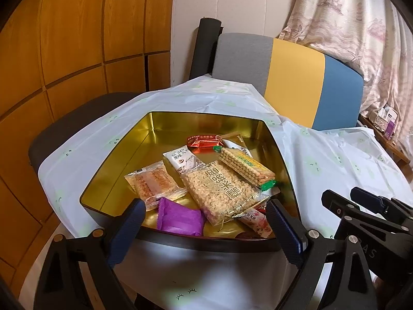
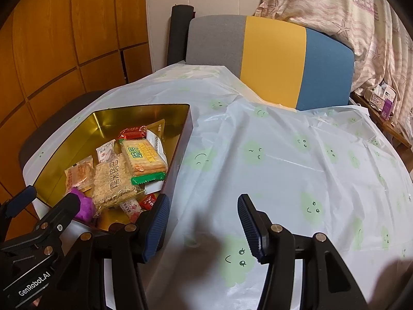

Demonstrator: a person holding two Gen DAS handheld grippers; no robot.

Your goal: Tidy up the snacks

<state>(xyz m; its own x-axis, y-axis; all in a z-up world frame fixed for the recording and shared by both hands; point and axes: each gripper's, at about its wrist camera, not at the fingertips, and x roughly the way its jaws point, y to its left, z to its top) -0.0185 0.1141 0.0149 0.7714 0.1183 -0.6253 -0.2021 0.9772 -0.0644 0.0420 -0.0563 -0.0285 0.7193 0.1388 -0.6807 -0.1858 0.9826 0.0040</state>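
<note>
snacks, about nine packets, fill one gold tin (image 1: 180, 126); two claws, left (image 1: 204, 222) and right (image 2: 204, 224), gape empty.

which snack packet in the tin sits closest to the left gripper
The plain purple packet, lying at the gold tin's near edge between the left gripper's fingers; the other packets lie farther back.

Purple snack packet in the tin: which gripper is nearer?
Left. The left gripper hangs right over the purple packet, jaws open. The right gripper is beside the tin, over the tablecloth.
</note>
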